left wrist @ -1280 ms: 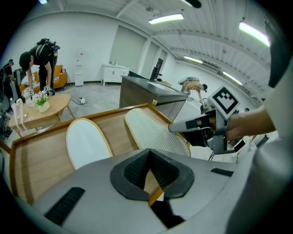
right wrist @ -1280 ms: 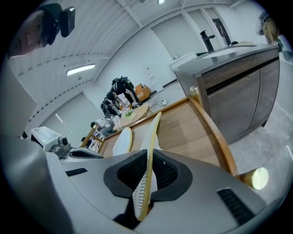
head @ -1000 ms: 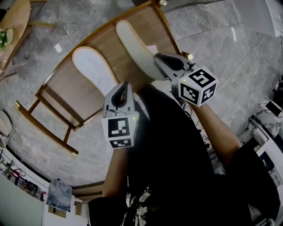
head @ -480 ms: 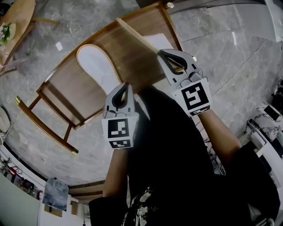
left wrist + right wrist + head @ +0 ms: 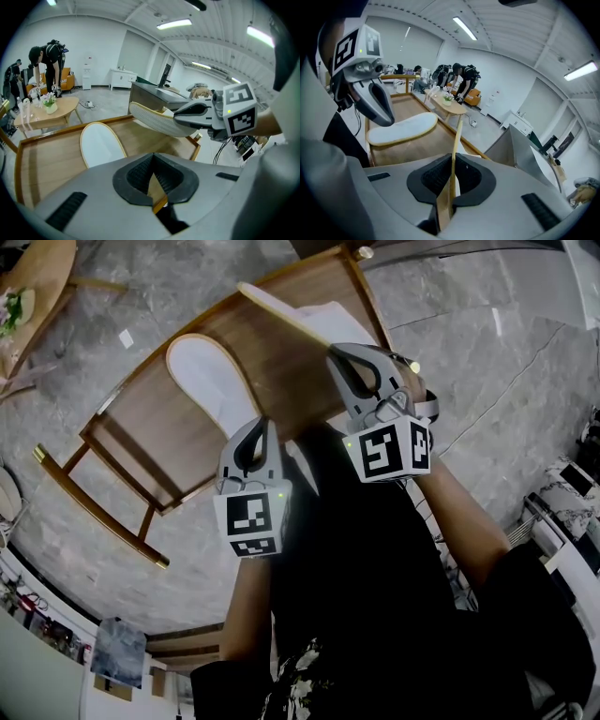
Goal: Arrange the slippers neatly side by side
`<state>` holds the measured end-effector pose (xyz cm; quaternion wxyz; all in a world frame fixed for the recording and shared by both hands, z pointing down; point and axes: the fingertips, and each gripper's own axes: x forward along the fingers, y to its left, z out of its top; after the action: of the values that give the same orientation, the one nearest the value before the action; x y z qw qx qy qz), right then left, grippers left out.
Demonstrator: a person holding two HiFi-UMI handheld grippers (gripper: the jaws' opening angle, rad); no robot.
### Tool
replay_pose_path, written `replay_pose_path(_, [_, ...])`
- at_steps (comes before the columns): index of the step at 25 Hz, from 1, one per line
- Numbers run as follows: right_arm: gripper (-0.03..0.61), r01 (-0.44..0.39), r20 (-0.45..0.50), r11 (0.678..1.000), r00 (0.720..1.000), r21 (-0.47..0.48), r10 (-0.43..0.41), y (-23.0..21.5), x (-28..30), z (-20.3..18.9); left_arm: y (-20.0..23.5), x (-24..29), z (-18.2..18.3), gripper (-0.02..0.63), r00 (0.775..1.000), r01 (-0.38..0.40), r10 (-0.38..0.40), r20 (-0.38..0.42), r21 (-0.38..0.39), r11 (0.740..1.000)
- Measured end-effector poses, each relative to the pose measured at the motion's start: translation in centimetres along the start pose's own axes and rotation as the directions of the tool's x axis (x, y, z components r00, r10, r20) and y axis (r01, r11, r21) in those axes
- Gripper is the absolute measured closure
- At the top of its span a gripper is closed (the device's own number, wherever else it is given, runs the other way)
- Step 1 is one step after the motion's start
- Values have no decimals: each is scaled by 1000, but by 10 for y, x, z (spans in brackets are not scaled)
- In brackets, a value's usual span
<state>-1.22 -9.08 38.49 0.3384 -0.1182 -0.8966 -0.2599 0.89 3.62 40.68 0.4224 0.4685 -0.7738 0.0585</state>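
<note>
One white slipper [image 5: 208, 381] [image 5: 101, 143] [image 5: 401, 129] lies flat, sole side down, on the low wooden table [image 5: 155, 432]. My left gripper [image 5: 258, 425] [image 5: 152, 180] is shut at that slipper's near end, just right of it, with only the table showing past its jaws. The other slipper [image 5: 291, 317] [image 5: 159, 123] [image 5: 454, 154] is lifted above the table's right side and turned on its edge. My right gripper [image 5: 339, 357] [image 5: 451, 180] is shut on its heel end, the thin sole pinched upright between the pads.
The table has a raised rim and stands on a grey marble floor [image 5: 469, 352]. A small round wooden table with a plant [image 5: 28, 287] [image 5: 47, 110] stands beyond it. People bend over in the background [image 5: 459, 82].
My right gripper has rolled over and risen slightly, turning its slipper from lying flat to standing on edge. The left gripper and the flat slipper have stayed in place.
</note>
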Motion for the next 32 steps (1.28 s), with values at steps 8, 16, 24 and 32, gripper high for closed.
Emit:
replay_pose_path(8, [558,-106,39,987,994,125,101,29,6,2,10,-5,3,611,1000,-11,11,19,12,1000])
replay_pose_path(16, [557,-225,105,921,974,319,202,56,10,-3,12,-5,5,611,1000,-2,2,23,-22,1000])
replay_pose_path(24, [529,-255,193,822,964,509,180,47,11,-9,12,10,16,609,999,40,-40,14,54,998])
replay_pose_path(32, [535,-191,192,707,978,682,78,23,-16,-42,-24,38,46,520,972,237,-217,-94,333,913])
